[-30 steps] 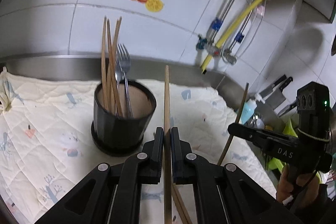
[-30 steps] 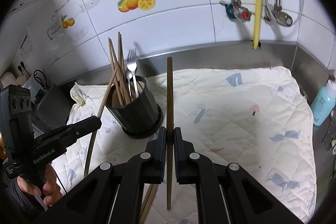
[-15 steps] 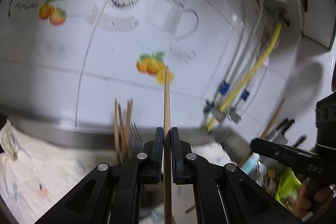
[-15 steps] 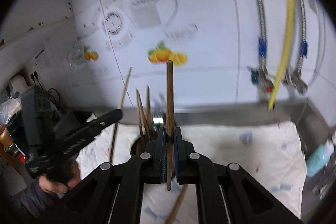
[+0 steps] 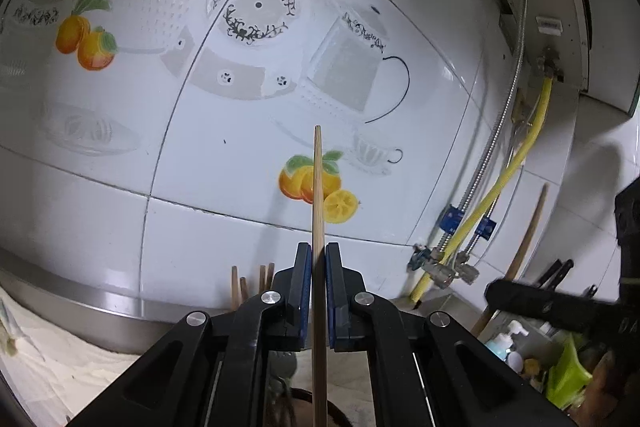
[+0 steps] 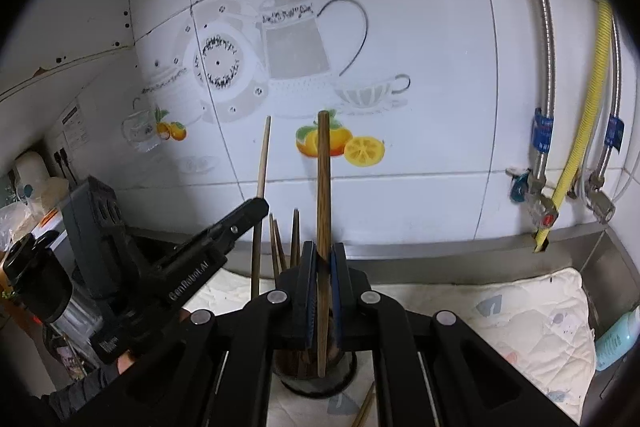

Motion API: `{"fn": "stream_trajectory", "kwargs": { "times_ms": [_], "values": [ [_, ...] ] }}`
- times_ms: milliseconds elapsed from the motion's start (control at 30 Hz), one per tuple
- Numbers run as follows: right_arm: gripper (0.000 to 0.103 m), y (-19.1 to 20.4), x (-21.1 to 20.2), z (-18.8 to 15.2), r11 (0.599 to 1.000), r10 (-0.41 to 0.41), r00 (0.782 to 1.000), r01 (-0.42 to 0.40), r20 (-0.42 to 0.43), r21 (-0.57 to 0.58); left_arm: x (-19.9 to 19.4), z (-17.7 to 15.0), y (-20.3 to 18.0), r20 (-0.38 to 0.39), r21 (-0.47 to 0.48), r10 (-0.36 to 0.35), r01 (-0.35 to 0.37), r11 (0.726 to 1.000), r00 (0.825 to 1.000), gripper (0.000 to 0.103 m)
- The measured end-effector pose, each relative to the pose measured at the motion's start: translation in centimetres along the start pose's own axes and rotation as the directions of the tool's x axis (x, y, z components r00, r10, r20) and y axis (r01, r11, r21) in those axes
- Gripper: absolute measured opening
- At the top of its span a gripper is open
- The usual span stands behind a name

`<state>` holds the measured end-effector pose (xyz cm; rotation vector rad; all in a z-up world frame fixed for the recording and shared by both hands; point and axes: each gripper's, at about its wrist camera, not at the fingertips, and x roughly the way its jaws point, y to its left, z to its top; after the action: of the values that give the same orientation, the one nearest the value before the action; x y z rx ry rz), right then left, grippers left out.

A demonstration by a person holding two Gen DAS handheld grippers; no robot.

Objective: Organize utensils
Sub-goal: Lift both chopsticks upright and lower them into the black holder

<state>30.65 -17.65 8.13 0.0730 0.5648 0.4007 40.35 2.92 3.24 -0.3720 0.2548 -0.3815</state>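
- My left gripper (image 5: 318, 291) is clamped on a pale chopstick (image 5: 318, 195), upright, tip pointing at the far tiled wall.
- My right gripper (image 6: 323, 281) pinches a darker chopstick (image 6: 323, 187), vertical, lower end above the black holder (image 6: 312, 381).
- I judge this the drop-in step: lower each stick into the holder, then release.

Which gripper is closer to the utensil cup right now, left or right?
Right, I'd judge. The right gripper holds its dark chopstick upright with the lower end over the utensil cup. The left gripper, holding a light chopstick, sits off to the cup's left.
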Motion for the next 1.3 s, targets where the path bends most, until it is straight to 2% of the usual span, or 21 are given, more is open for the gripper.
{"fn": "stream_trajectory", "kwargs": {
  "times_ms": [167, 367, 533, 633, 767, 967, 1300],
  "values": [
    [0.009, 0.4, 0.5, 0.3, 1.000, 0.004, 1.000, -0.004, -0.001, -0.001, 0.9, -1.3, 1.0, -0.010, 0.012, 0.022, -0.022, 1.000, 1.000, 0.006],
    [0.009, 0.3, 2.4, -1.3, 1.000, -0.007, 0.999, 0.007, -0.048, 0.009, 1.5, -3.1, 1.3, -0.005, 0.031, 0.036, -0.036, 0.999, 0.999, 0.006],
    [0.009, 0.0, 3.2, -2.3, 1.000, -0.014, 0.997, 0.015, -0.077, 0.016, 1.6, -3.7, 1.2, 0.015, 0.041, 0.050, -0.051, 0.998, 0.999, 0.006],
    [0.009, 0.1, 3.1, -2.4, 1.000, -0.020, 0.997, 0.020, -0.071, 0.003, 1.6, -3.3, 1.4, 0.029, 0.016, 0.041, -0.042, 0.999, 0.999, 0.006],
    [0.009, 0.1, 3.0, -2.1, 1.000, -0.016, 0.998, 0.016, -0.062, 0.002, 1.6, -3.4, 0.8, 0.032, 0.033, 0.030, -0.031, 0.999, 0.999, 0.006],
    [0.009, -0.2, 4.0, -3.0, 1.000, -0.012, 0.993, 0.014, -0.114, 0.012, 1.9, -4.8, 0.5, -0.013, 0.050, 0.051, -0.050, 0.997, 0.999, 0.006],
    [0.010, -1.6, 5.5, -4.7, 0.997, -0.002, 0.984, 0.015, -0.177, 0.074, 1.2, -5.0, 1.2, -0.083, 0.060, 0.099, -0.094, 0.994, 0.992, 0.007]
  ]
}}
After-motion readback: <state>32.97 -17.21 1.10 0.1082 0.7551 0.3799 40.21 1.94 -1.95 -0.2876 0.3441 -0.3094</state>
